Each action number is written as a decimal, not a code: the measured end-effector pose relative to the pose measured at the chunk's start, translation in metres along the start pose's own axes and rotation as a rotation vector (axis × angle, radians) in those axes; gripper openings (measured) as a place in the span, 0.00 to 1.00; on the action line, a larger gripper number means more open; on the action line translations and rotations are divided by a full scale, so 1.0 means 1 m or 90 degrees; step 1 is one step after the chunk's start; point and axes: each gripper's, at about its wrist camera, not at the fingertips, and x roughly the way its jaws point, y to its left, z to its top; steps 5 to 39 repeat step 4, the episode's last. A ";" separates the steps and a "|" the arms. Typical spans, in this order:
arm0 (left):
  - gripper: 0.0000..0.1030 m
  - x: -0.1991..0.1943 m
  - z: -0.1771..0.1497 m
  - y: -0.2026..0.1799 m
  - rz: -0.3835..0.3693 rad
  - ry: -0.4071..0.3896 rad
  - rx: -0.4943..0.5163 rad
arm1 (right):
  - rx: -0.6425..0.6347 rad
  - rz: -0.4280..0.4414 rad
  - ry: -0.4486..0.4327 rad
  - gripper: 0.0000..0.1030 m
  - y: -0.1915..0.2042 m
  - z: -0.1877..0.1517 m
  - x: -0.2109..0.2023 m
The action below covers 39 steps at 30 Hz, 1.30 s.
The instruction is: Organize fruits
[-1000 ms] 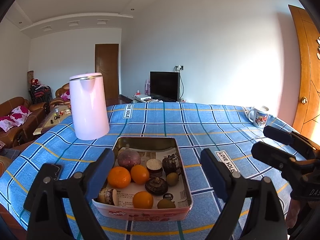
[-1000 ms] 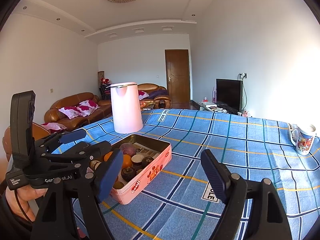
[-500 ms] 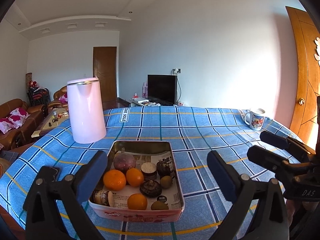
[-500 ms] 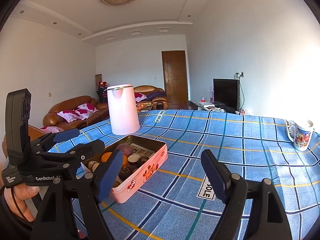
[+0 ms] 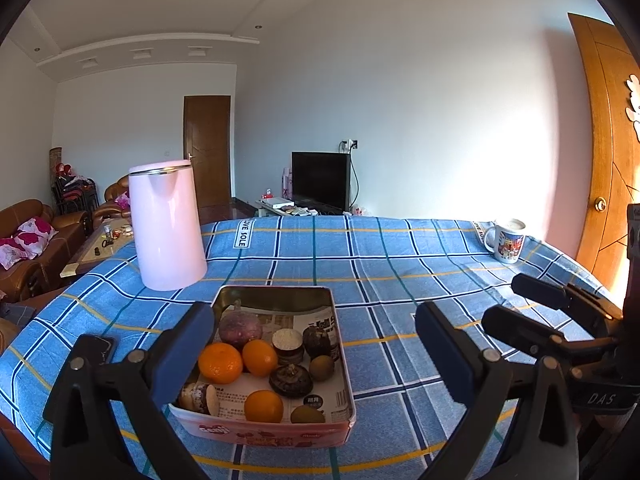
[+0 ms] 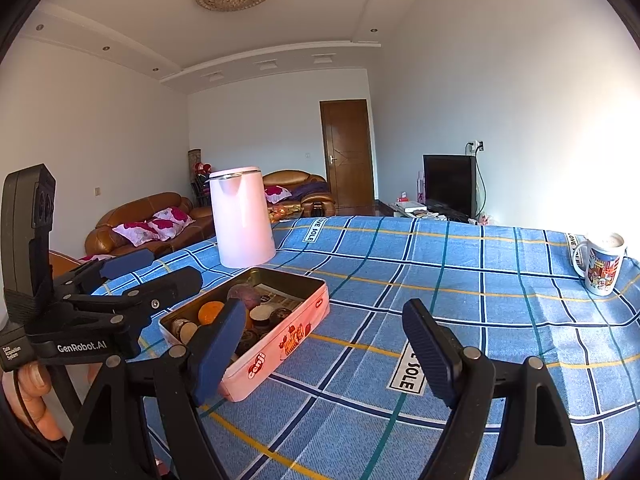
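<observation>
fruits: three oranges [image 5: 220, 362], a purple round fruit [image 5: 240, 329], dark brown ones [image 5: 291, 379] and small green-brown ones [image 5: 321, 367], all loose in the tin, some touching
tin: pink rectangular tin [image 5: 276, 434], lidless, printed paper lining, sits on the tablecloth near its front edge
left gripper: left gripper [image 5: 312, 354] jaws spread wide, nothing clasped; hangs above the tin's near end, left pad [image 5: 180, 356] overlapping the tin's left side in view
right gripper: right gripper [image 6: 324, 354] jaws apart, nothing between them; over bare cloth just right of the tin
tablecloth: blue plaid tablecloth [image 5: 400, 264], "LOVE SOLE" labels
kettle: pink kettle [image 5: 166, 224] upright, just behind the tin, to the left
mug: printed mug [image 5: 506, 240] at far right edge, well apart from the tin
hand: hand [image 6: 32, 392] grips the left gripper's handle, seen in the right wrist view
</observation>
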 end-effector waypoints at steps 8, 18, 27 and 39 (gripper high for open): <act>1.00 0.003 -0.001 0.000 -0.003 0.010 -0.003 | 0.004 -0.002 0.005 0.79 -0.004 -0.002 0.002; 1.00 0.003 -0.001 0.000 -0.003 0.010 -0.003 | 0.004 -0.002 0.005 0.79 -0.004 -0.002 0.002; 1.00 0.003 -0.001 0.000 -0.003 0.010 -0.003 | 0.004 -0.002 0.005 0.79 -0.004 -0.002 0.002; 1.00 0.003 -0.001 0.000 -0.003 0.010 -0.003 | 0.004 -0.002 0.005 0.79 -0.004 -0.002 0.002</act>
